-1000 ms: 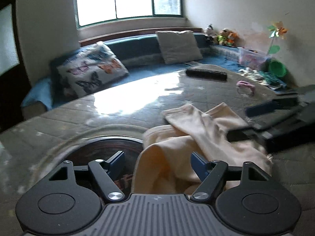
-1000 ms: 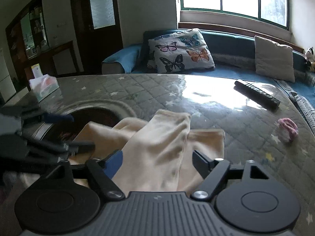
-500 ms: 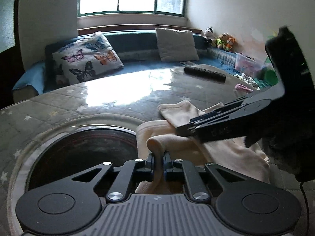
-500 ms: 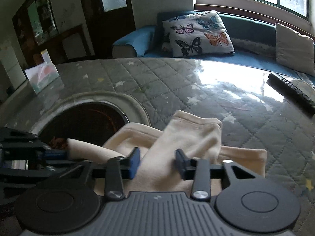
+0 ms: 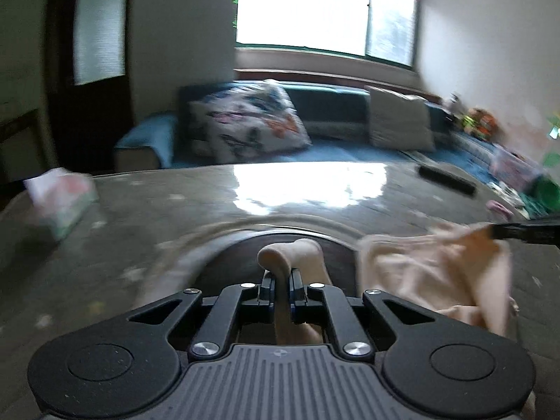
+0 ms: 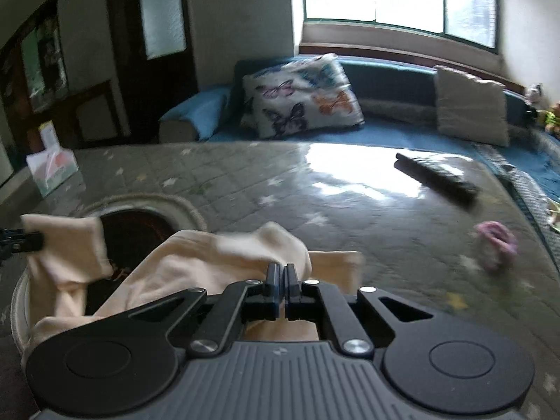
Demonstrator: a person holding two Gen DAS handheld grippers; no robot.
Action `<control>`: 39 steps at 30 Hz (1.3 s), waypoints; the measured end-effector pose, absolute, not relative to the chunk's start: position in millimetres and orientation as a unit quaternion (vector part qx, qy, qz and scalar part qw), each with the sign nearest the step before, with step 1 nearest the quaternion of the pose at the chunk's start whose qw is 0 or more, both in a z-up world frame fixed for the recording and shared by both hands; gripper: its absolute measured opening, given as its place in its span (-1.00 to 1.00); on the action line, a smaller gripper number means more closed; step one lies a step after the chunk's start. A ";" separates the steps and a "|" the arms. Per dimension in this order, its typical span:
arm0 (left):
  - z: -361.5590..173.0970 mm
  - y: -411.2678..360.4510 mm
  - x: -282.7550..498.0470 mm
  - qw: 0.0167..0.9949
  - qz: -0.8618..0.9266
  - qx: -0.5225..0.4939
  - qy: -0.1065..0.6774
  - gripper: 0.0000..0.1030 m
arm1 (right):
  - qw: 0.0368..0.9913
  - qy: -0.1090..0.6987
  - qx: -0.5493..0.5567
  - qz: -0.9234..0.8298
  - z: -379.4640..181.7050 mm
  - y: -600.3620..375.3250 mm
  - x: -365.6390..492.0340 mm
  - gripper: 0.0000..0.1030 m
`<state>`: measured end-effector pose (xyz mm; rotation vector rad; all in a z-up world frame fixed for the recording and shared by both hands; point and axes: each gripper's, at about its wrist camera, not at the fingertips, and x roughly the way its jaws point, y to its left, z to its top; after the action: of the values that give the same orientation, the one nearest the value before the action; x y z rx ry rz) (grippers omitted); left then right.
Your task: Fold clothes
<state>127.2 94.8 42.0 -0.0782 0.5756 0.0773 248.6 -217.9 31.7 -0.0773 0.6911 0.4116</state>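
Writing legible nowhere; left tongs and right tongs each pinch the cream garment

Garment draped on the table at six o'clock, partly over a round opening, remote at one o'clock, tissue box at ten o'clock, sofa behind at twelve o'clock, two cushions on it.

The cream garment was soft matt cloth, the desk had a quilted cover with a glossy sheen under the window light, and each tool was matt black plastic with shiny metal screws.
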 end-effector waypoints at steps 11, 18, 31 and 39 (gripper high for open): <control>34.3 142.7 41.5 0.937 0.108 -0.079 0.322 -0.85 | 0.947 0.312 0.023 0.078 44.7 -335.6 167.5 -0.96; 22.0 141.1 25.4 0.923 0.103 -0.055 0.366 -0.72 | 0.923 0.382 0.041 0.004 3.3 -379.3 142.1 -0.90; 57.0 112.9 67.1 0.944 0.057 -0.024 0.324 -0.04 | 0.932 0.350 -0.003 0.096 33.3 -335.4 187.6 -0.46; 36.7 72.0 166.7 0.938 -0.036 -0.042 0.342 -0.13 | 0.911 0.369 -0.012 0.186 18.4 -270.3 247.0 -0.37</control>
<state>166.7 72.0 36.7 -0.0852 0.6988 -0.0736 247.0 -270.3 18.4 -0.0246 0.7605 0.3840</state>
